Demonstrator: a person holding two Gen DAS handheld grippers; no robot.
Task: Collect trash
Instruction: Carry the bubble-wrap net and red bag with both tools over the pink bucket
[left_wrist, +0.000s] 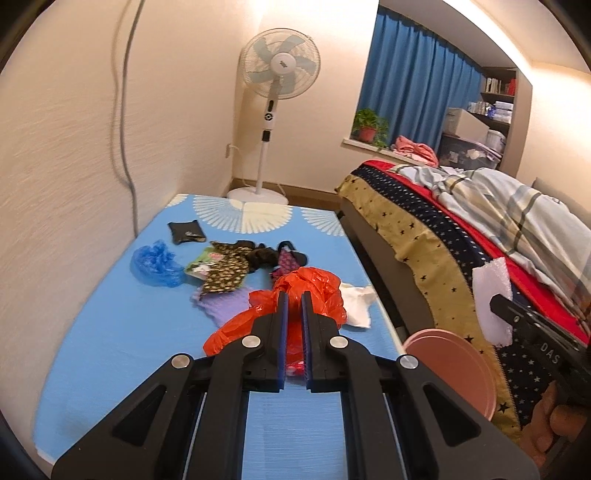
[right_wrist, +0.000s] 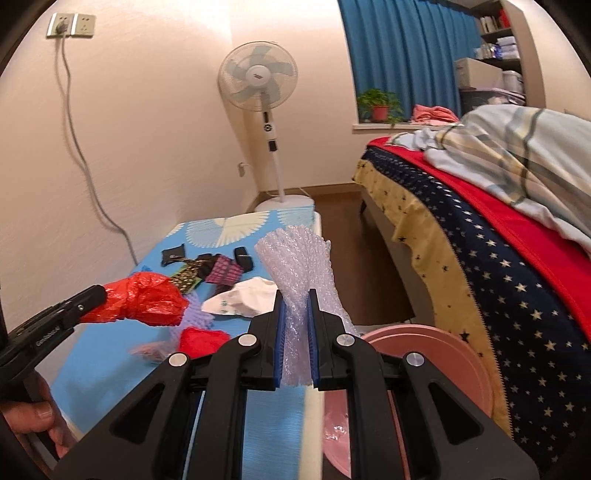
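My left gripper (left_wrist: 294, 295) is shut on a red plastic bag (left_wrist: 317, 291), held a little above the blue table (left_wrist: 122, 332); it also shows in the right wrist view (right_wrist: 147, 299). My right gripper (right_wrist: 294, 291) is shut on a piece of clear bubble wrap (right_wrist: 295, 258), held over the table's right edge near the pink bin (right_wrist: 436, 354). The bubble wrap also shows in the left wrist view (left_wrist: 491, 291). On the table lie a blue plastic bag (left_wrist: 155, 264), a white crumpled paper (left_wrist: 356, 306), a purple foam net (left_wrist: 225, 304) and patterned wrappers (left_wrist: 225, 269).
The pink bin (left_wrist: 454, 369) stands on the floor between table and bed (left_wrist: 424, 236). A standing fan (left_wrist: 273, 74) is behind the table. A black pouch (left_wrist: 186, 232) lies at the table's far end. A wall runs along the left.
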